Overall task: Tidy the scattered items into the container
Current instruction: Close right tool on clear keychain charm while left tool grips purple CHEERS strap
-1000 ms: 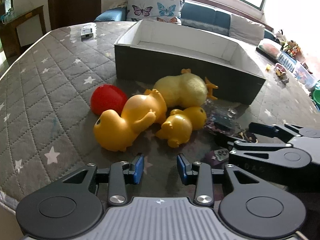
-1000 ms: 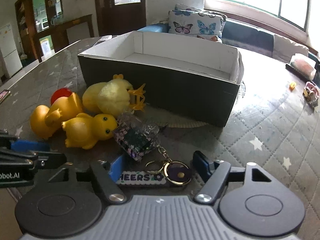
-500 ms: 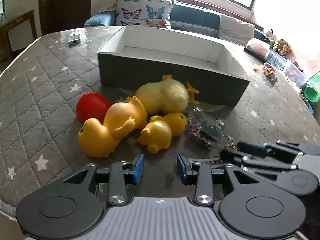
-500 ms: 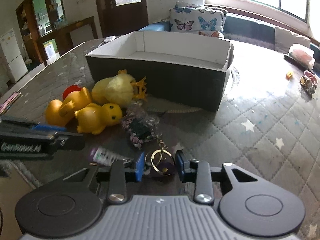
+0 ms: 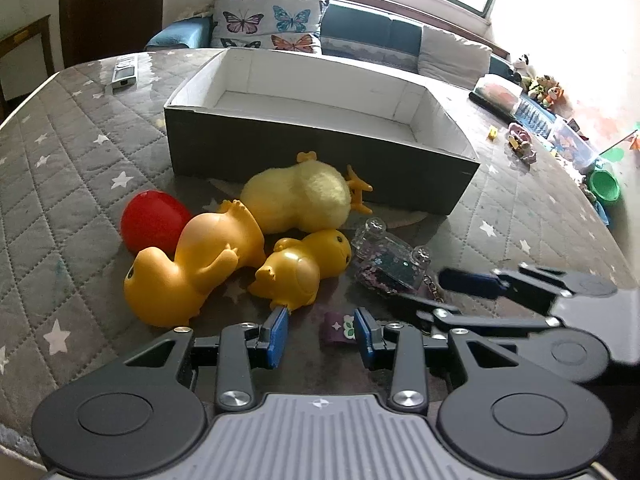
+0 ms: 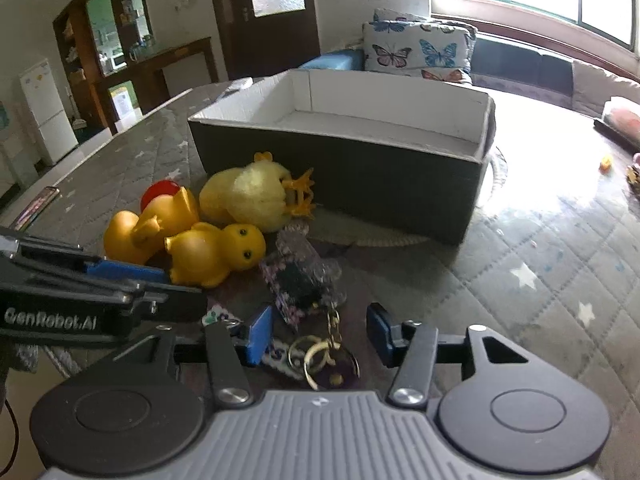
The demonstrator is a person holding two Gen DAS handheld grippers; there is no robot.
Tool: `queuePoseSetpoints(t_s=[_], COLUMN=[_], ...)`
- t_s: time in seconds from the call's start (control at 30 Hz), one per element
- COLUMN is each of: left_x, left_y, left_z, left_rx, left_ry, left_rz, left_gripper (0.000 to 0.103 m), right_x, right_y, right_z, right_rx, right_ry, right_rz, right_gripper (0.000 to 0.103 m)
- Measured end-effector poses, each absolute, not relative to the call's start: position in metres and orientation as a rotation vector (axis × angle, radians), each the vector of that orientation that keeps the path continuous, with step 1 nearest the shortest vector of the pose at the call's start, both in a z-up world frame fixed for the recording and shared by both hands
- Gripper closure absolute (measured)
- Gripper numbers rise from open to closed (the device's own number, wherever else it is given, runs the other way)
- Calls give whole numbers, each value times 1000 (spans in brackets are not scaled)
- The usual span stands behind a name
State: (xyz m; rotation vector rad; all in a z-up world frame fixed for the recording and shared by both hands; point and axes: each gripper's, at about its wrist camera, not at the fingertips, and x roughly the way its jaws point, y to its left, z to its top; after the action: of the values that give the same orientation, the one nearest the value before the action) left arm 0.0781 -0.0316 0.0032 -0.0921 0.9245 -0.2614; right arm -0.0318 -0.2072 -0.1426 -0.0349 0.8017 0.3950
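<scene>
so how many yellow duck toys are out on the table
3, all in front of the box: a plush duck lying against its front wall, a large rubber duck beside the red ball, and a small rubber duck nearest the camera. None seems hidden.

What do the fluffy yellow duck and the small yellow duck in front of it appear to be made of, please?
Fluffy yellow duck: apparently plush fabric, matte, with a fuzzy nap. Small yellow duck: probably rubber or soft vinyl, smooth and slightly glossy, with soft highlights on its back.

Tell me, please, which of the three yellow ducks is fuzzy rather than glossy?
The plush duck, lying against the box; the two rubber ducks are shiny.
</scene>
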Motion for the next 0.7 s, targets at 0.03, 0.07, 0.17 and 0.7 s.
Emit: queuePoseSetpoints(t_s=[0.03, 0.07, 0.17, 0.7], left_x=[77, 76, 71, 79], left_y=[-32, -32, -32, -41], left_z=[3, 4, 5, -13], left_rx=[-91, -90, -82, -76], left_ry=[923, 920, 913, 939], left_rz=[-266, -274, -299, -350], left_gripper=[65, 65, 65, 72], right_x=[-29, -27, -22, -35], right_y=[-206, -205, -204, -223], right_z=[-143, -143, -145, -145], right_rx=[-38, -41, -32, 64], right_ry=[796, 791, 790, 825], right_rz=[401, 407, 432, 353], right_gripper=[48, 48, 49, 55])
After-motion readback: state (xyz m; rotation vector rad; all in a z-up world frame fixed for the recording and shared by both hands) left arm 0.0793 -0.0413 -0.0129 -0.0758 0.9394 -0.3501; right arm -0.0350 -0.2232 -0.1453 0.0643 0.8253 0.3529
